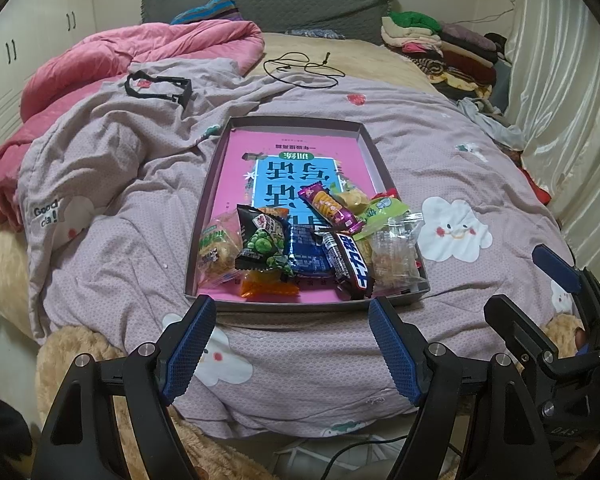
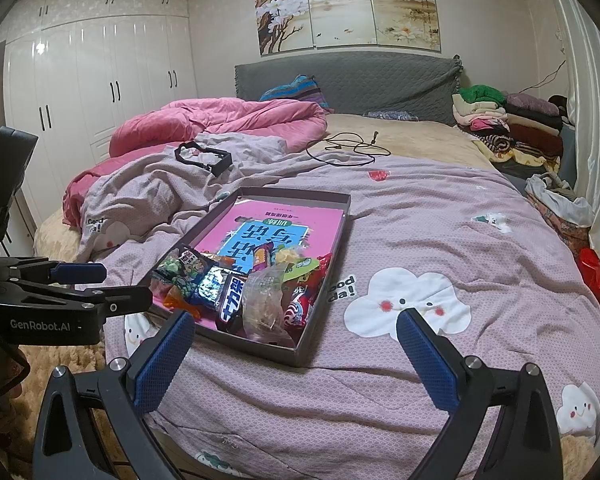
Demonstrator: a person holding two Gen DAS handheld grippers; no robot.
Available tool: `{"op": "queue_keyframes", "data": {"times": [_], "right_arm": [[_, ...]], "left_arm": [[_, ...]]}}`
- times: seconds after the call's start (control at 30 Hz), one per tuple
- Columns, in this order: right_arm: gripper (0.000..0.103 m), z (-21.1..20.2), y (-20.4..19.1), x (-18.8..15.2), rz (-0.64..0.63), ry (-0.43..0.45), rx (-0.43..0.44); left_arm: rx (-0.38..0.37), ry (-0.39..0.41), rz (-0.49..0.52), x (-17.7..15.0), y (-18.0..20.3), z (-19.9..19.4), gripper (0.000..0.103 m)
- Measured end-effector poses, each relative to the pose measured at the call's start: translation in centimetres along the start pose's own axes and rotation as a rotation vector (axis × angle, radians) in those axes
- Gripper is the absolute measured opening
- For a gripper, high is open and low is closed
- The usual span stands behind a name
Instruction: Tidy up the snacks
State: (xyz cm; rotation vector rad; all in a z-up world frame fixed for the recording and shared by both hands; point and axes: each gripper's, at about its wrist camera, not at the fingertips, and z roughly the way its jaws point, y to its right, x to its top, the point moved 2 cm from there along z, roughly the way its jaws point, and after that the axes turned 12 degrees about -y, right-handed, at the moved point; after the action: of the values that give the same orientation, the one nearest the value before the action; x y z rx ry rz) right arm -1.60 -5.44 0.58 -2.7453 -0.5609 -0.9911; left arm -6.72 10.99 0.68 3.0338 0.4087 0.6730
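Mostly snacks heaped in tray

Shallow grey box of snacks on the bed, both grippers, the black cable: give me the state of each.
Shallow grey cardboard box: lidless, flat on the quilt.
Wrapped snacks: sealed, piled at the box's near end.
Left gripper: open, empty.
Right gripper: open, empty.
Thin black cable: loosely coiled, unplugged end showing.

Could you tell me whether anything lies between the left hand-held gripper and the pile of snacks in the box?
Only the near wall of the shallow box does. The left hand-held gripper hangs open just short of it, over bare quilt, and the snacks are heaped right behind that low wall.
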Motion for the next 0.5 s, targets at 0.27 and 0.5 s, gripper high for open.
{"op": "queue_keyframes", "data": {"times": [0.27, 0.5], "right_arm": [[0.102, -0.02, -0.01, -0.01, 0.000, 0.001, 0.001], [0.102, -0.06, 0.13, 0.04, 0.003, 0.002, -0.001]], "left_arm": [[0.004, 0.000, -0.004, -0.04, -0.17, 0.00, 0.080], [0.013, 0.002, -0.002, 0.09, -0.06, 0.12, 0.080]]}}
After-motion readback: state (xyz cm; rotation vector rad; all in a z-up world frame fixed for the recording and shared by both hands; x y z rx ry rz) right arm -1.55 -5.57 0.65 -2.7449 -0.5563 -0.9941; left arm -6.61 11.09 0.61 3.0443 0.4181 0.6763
